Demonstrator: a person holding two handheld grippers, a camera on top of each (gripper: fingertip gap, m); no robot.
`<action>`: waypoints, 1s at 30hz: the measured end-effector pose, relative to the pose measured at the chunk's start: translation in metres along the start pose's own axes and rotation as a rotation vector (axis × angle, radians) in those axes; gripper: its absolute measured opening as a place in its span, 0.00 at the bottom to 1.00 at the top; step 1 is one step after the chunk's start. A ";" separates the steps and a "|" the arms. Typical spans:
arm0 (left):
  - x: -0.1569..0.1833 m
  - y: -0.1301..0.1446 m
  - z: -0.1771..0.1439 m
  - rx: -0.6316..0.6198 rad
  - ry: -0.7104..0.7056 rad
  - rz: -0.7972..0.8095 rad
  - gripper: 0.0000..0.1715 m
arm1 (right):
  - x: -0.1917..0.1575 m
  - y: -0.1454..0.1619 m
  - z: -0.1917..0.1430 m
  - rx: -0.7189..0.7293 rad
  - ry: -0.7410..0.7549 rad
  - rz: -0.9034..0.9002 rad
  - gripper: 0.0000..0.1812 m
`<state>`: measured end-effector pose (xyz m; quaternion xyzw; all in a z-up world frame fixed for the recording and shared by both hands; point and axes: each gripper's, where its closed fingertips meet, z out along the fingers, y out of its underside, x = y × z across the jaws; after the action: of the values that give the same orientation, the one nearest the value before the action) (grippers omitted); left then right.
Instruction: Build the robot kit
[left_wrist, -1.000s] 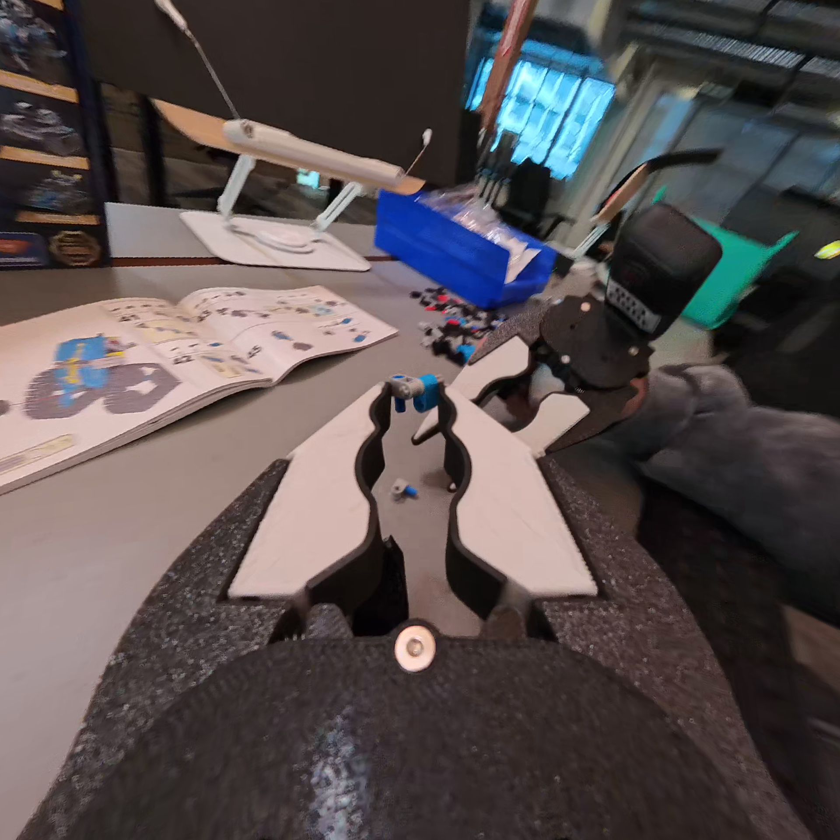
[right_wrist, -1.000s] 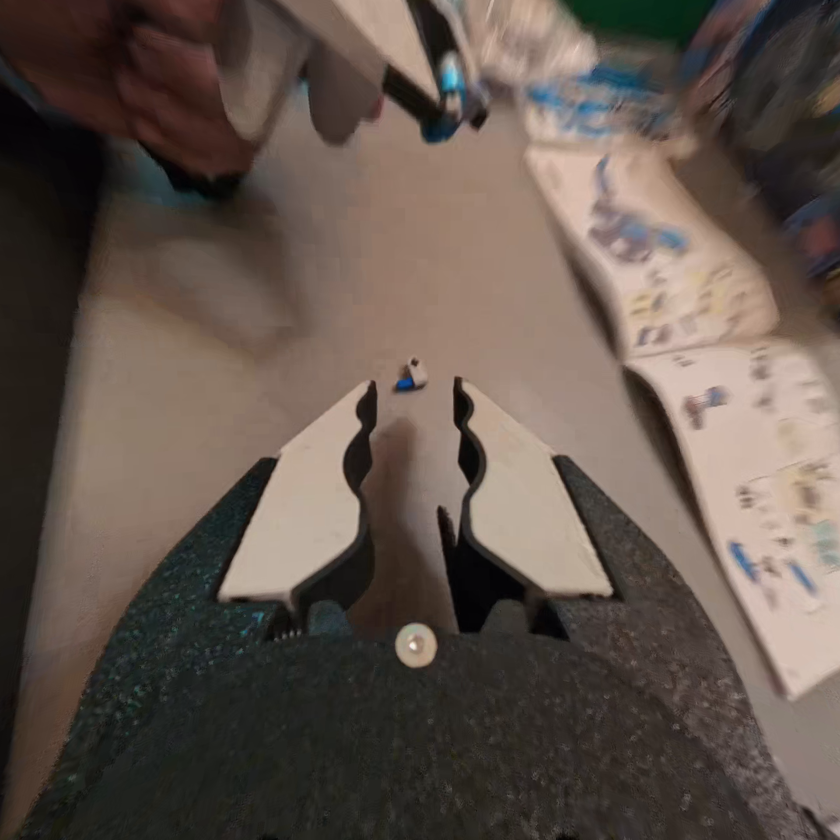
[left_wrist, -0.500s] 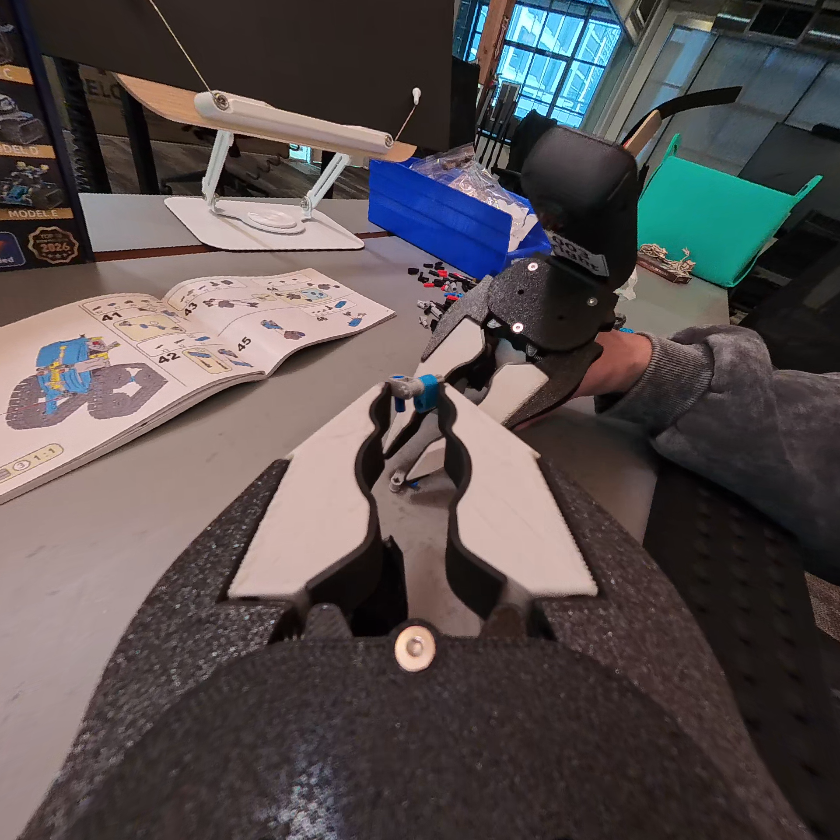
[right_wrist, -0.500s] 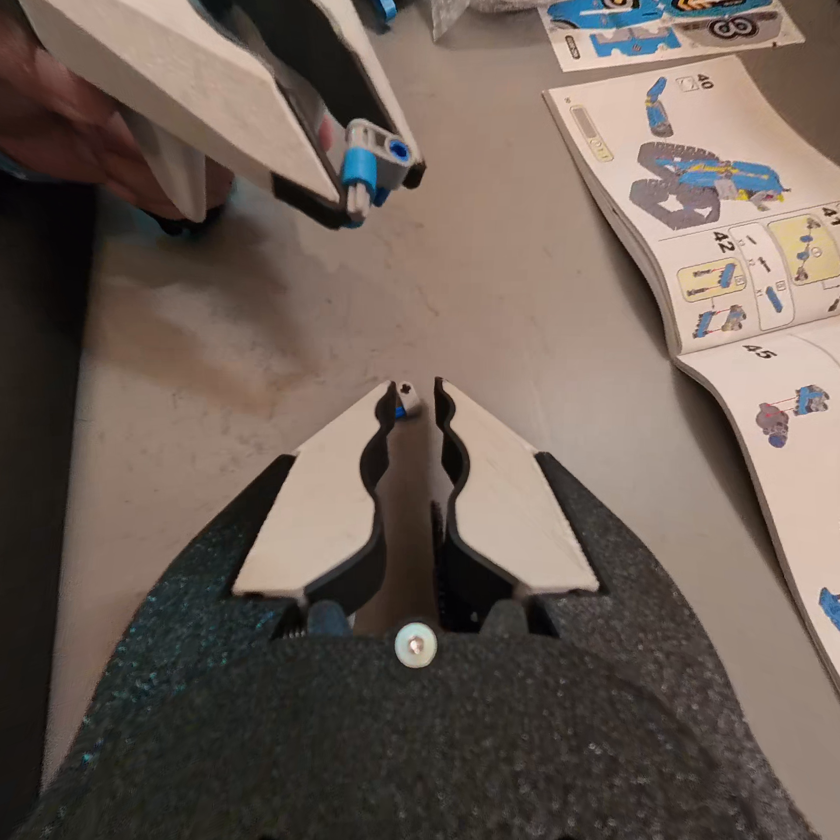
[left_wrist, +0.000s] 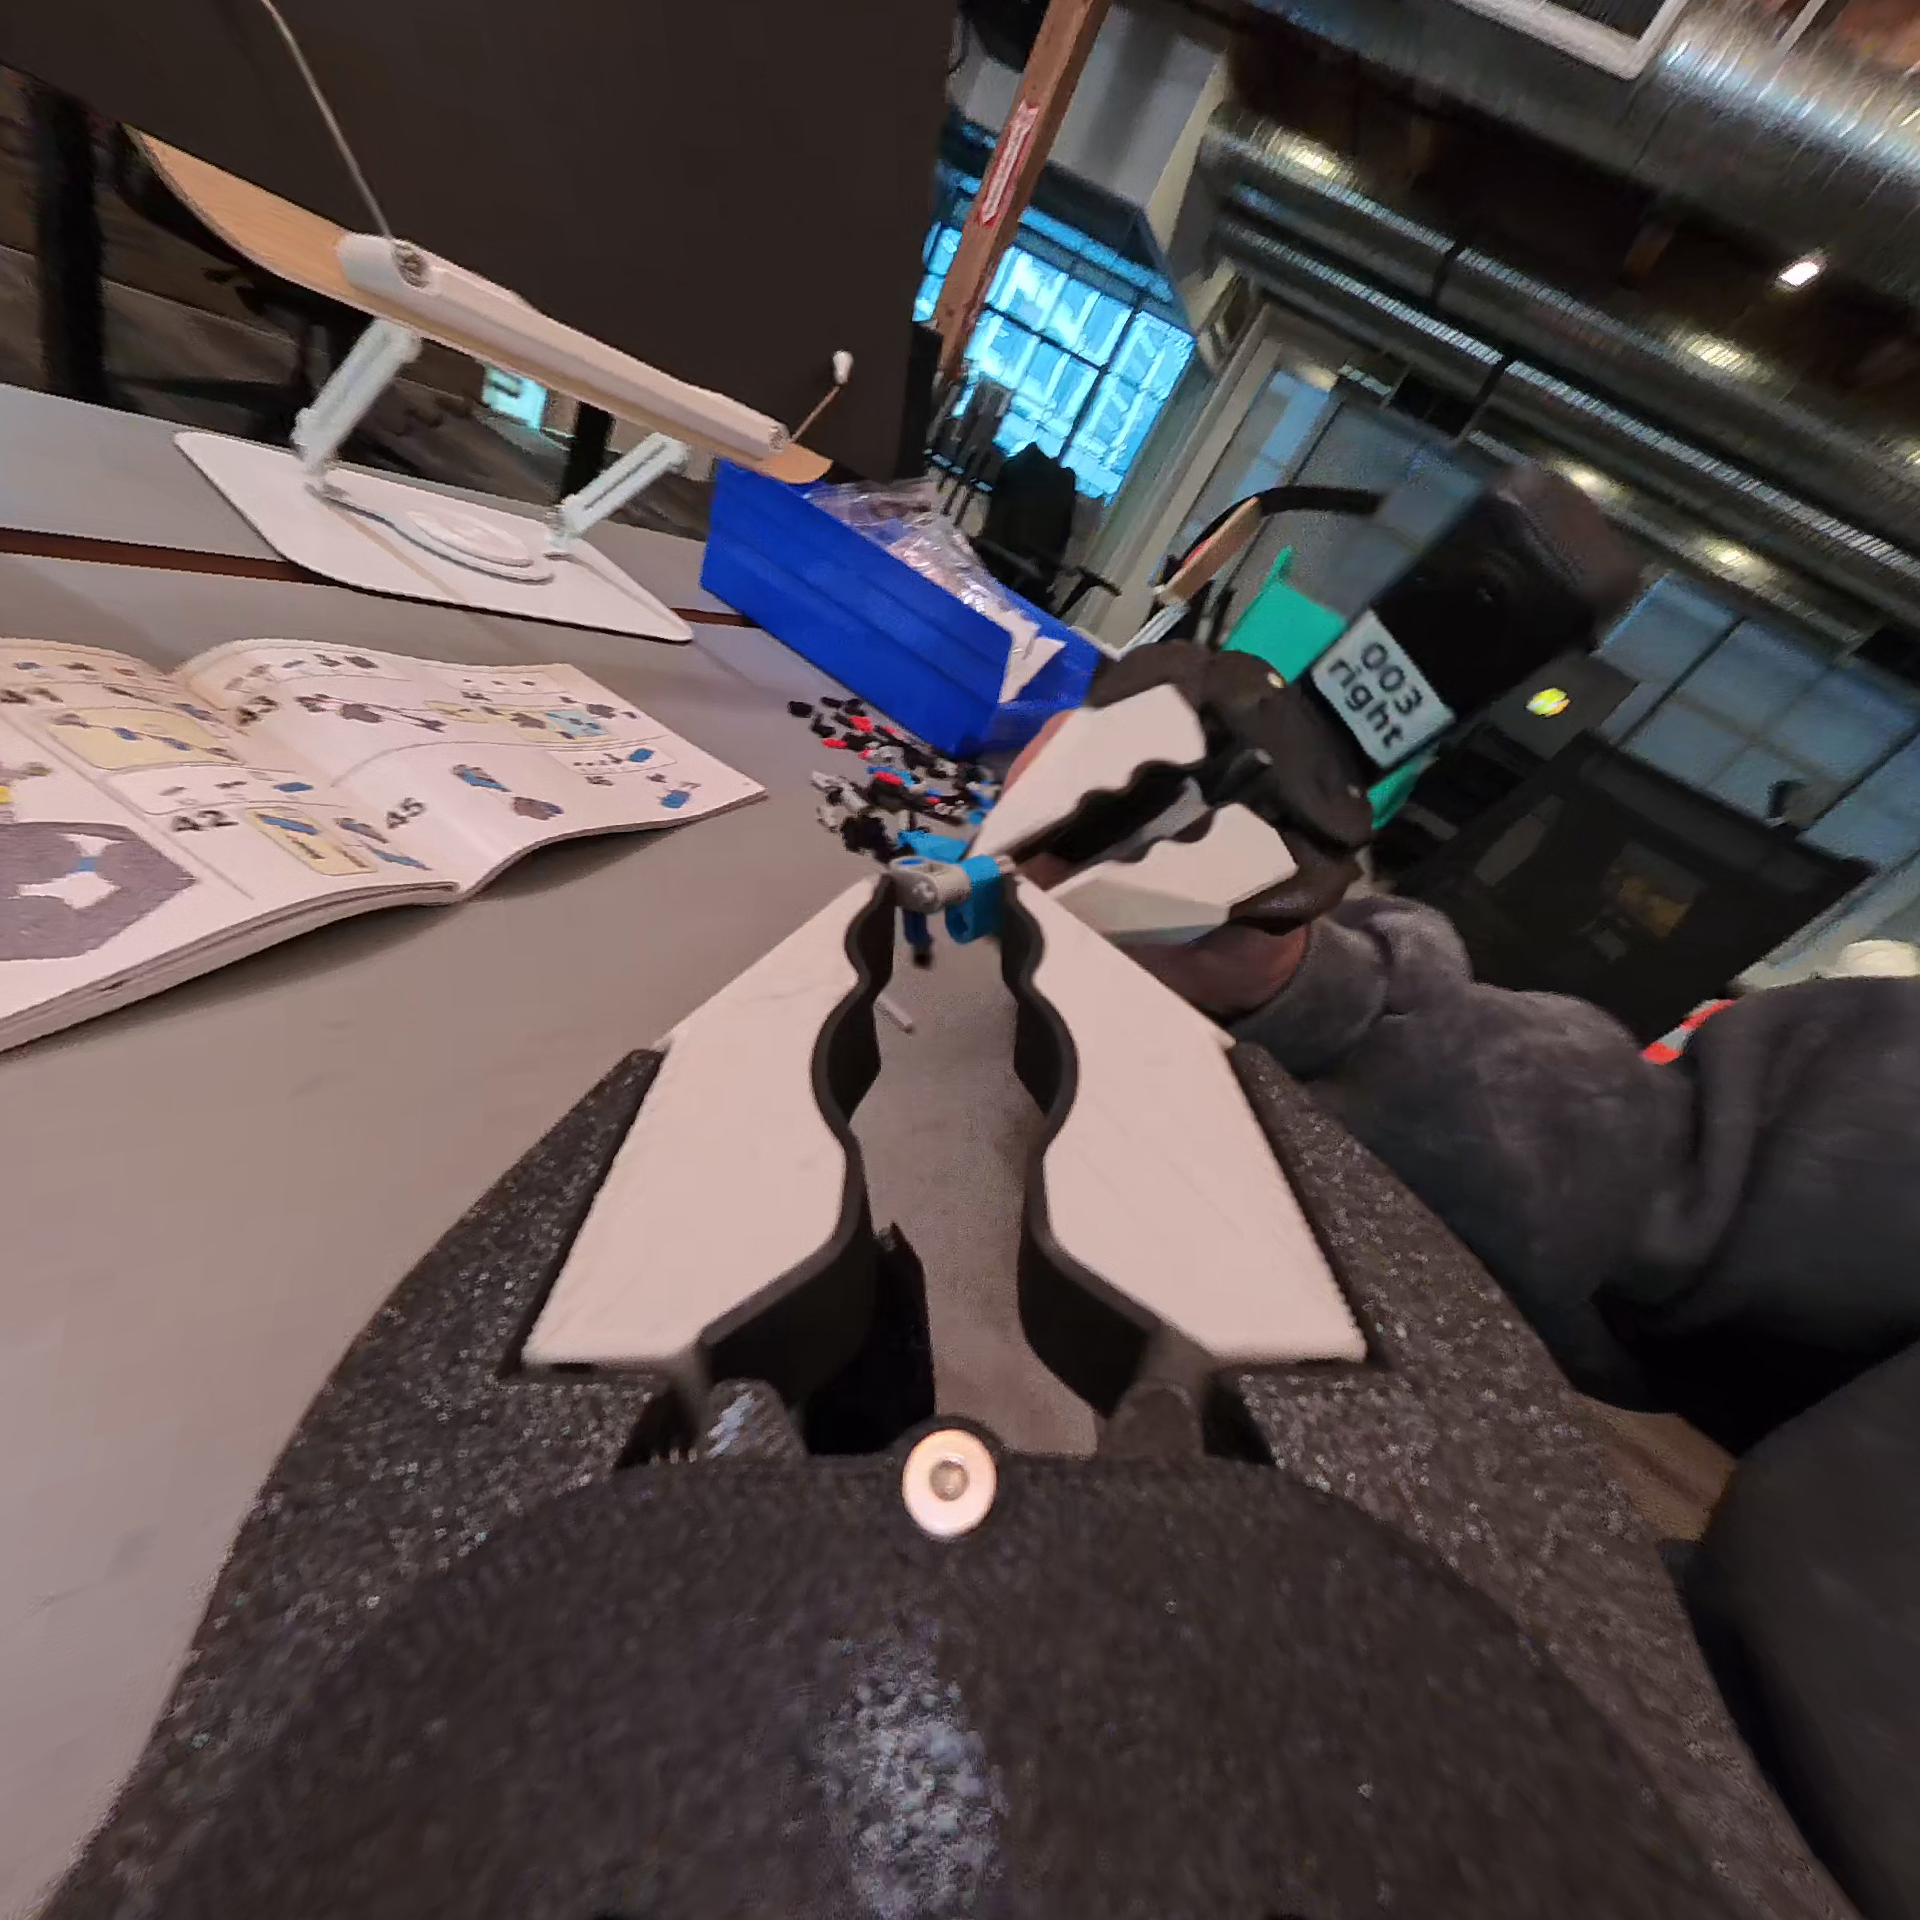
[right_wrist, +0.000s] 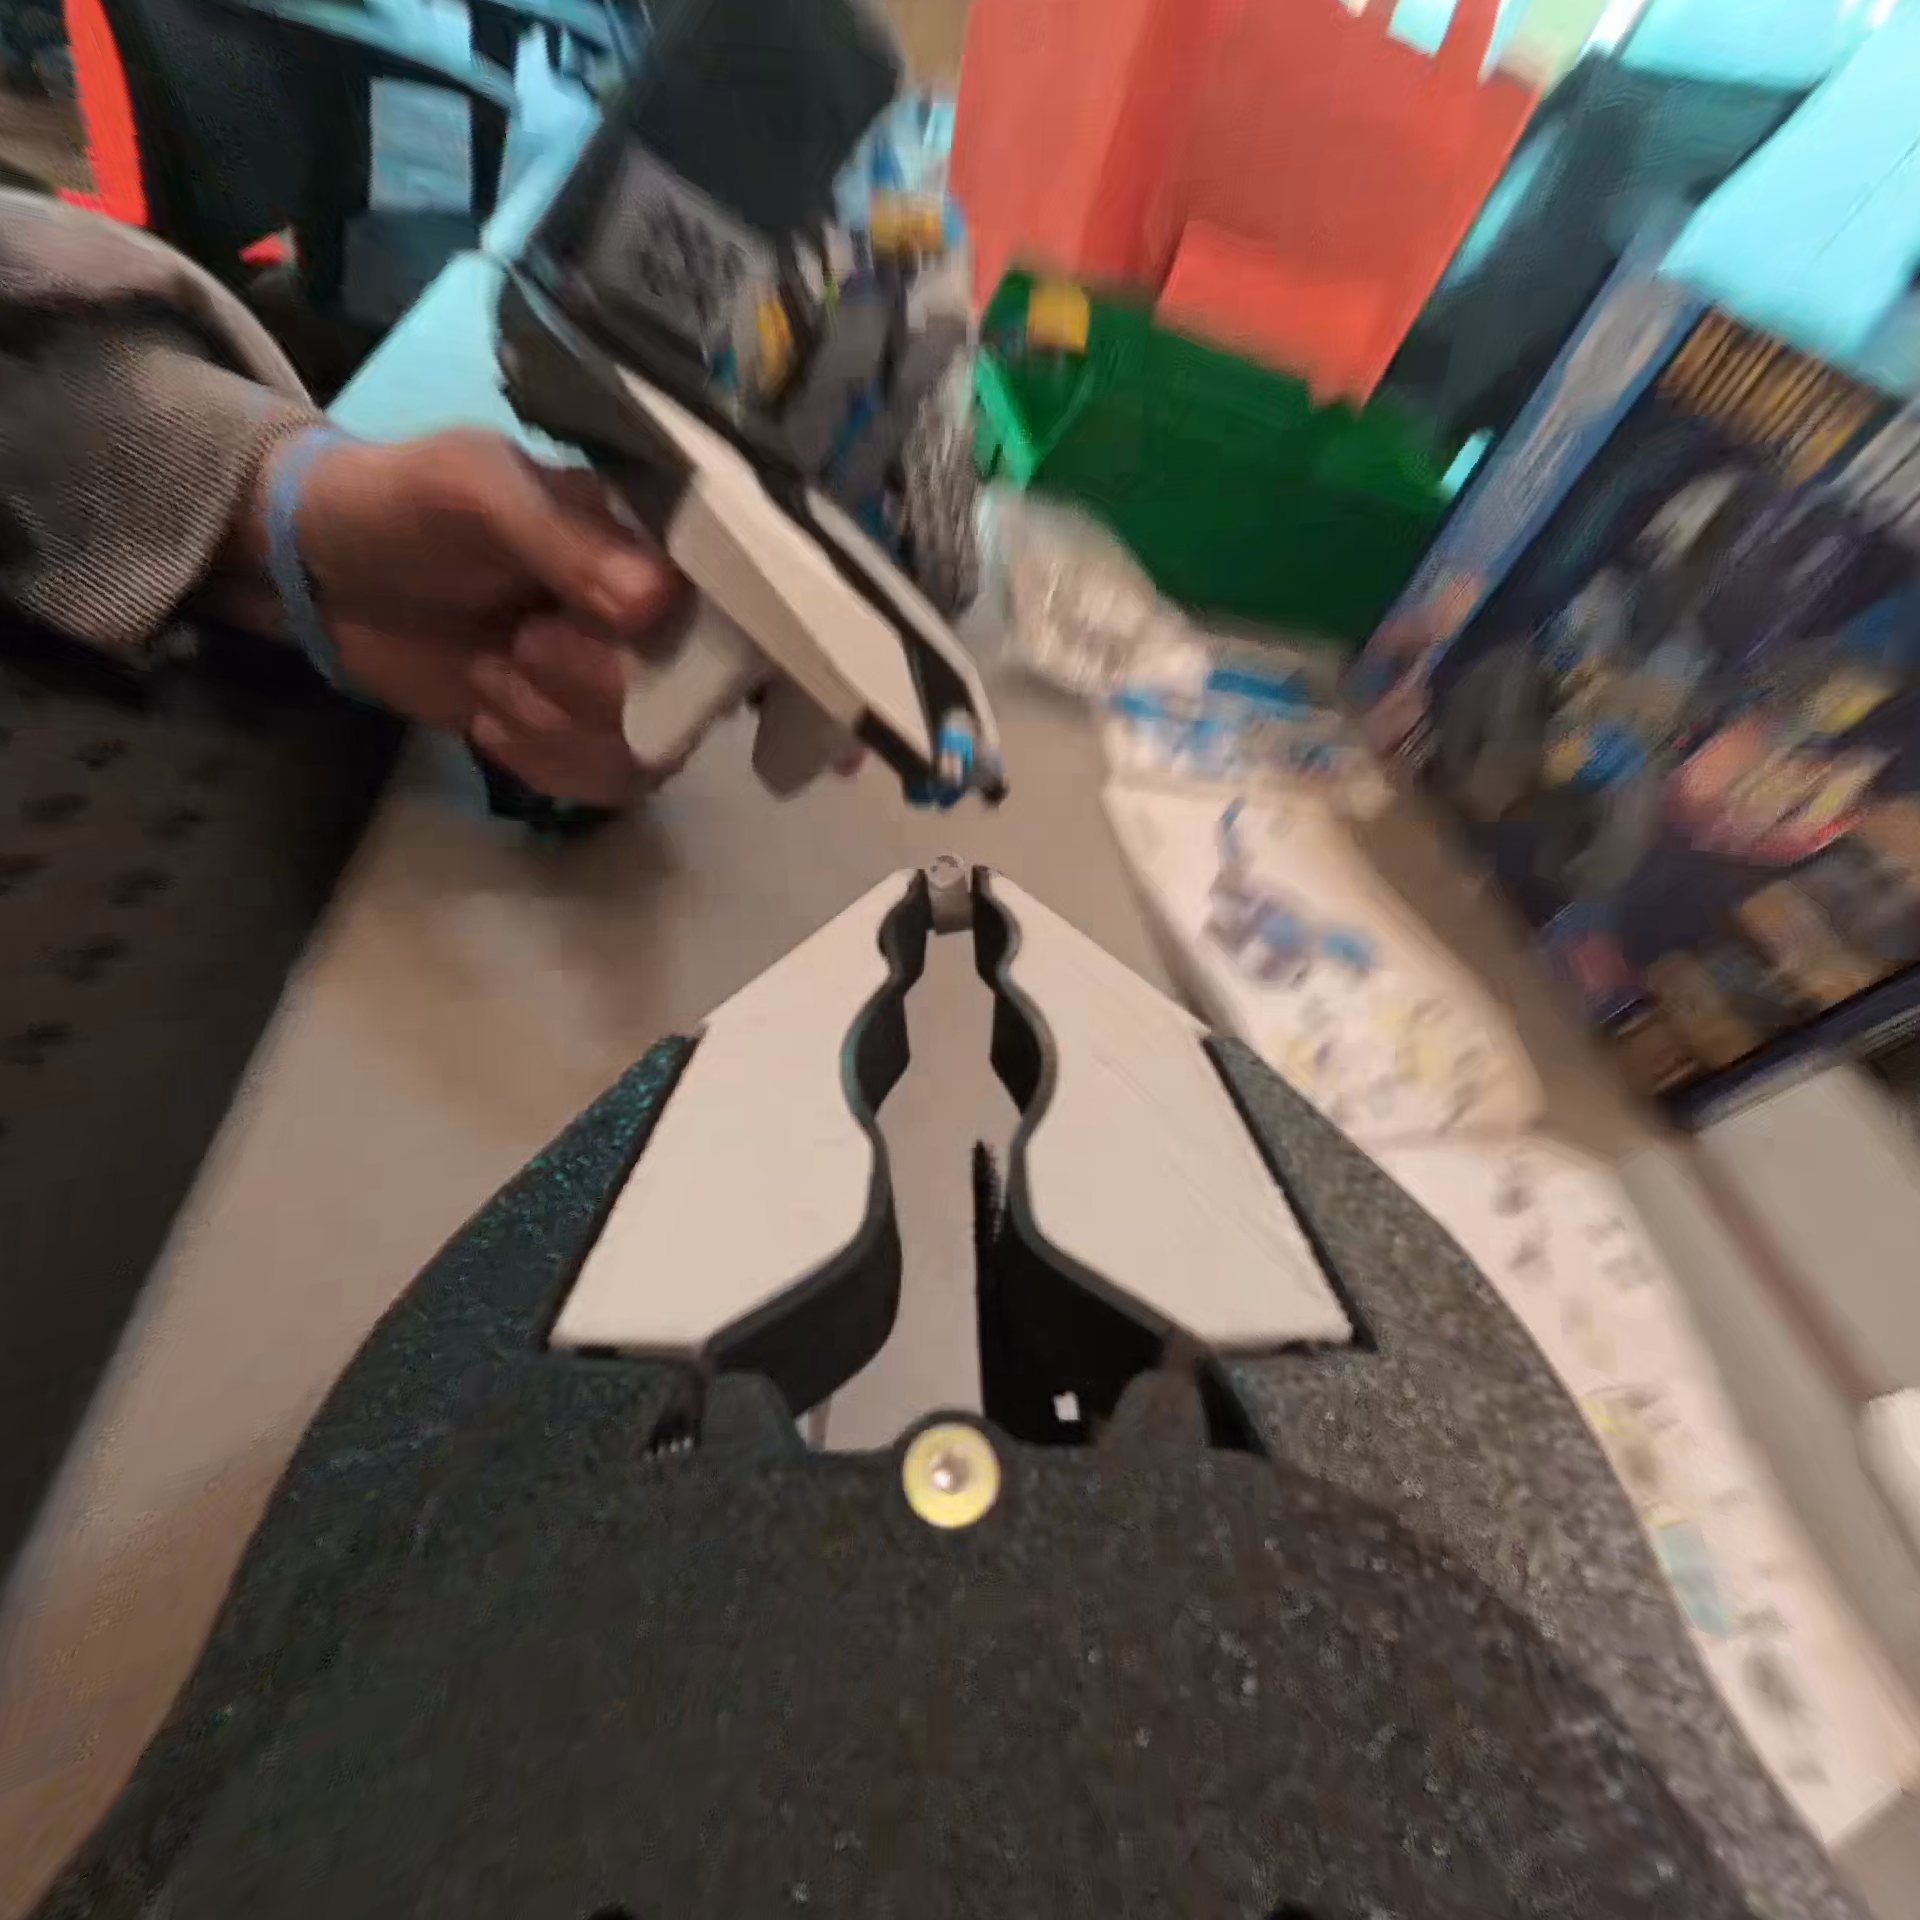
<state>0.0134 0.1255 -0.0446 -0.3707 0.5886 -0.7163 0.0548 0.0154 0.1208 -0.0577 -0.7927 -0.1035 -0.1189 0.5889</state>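
Newly lifted small grey piece (right_wrist: 947, 902) above grey table (left_wrist: 312, 1091).

two grippers (left_wrist: 943, 902) (right_wrist: 948, 896), one booklet (left_wrist: 343, 769), one blue bin (left_wrist: 862, 613)

This looks like a workshop or maker space in an industrial building: exposed metal ducts (left_wrist: 1558, 208) run under a dark ceiling and a large gridded window (left_wrist: 1070, 343) glows at the back. A grey work table (left_wrist: 260, 1143) carries an open building-instruction booklet (left_wrist: 343, 769), a scatter of small plastic toy pieces (left_wrist: 894, 769), a blue parts bin (left_wrist: 883, 613) with clear bags inside, and a white stand (left_wrist: 447, 520). The right wrist view, badly blurred, shows printed toy boxes (right_wrist: 1662, 727) and a green crate (right_wrist: 1195, 499) at the table's far side.
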 end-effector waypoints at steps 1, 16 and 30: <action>0.003 -0.001 0.000 0.007 0.027 -0.024 0.11 | 0.000 -0.014 -0.007 0.060 0.046 -0.092 0.04; 0.025 0.017 0.007 -0.090 0.188 -0.080 0.11 | -0.014 -0.018 -0.021 0.062 0.074 -0.379 0.04; 0.024 0.015 0.005 -0.086 0.225 -0.160 0.11 | -0.021 -0.018 -0.022 0.071 0.039 -0.360 0.04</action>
<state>-0.0067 0.1047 -0.0466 -0.3359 0.5896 -0.7296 -0.0848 -0.0113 0.1043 -0.0416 -0.7376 -0.2365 -0.2339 0.5877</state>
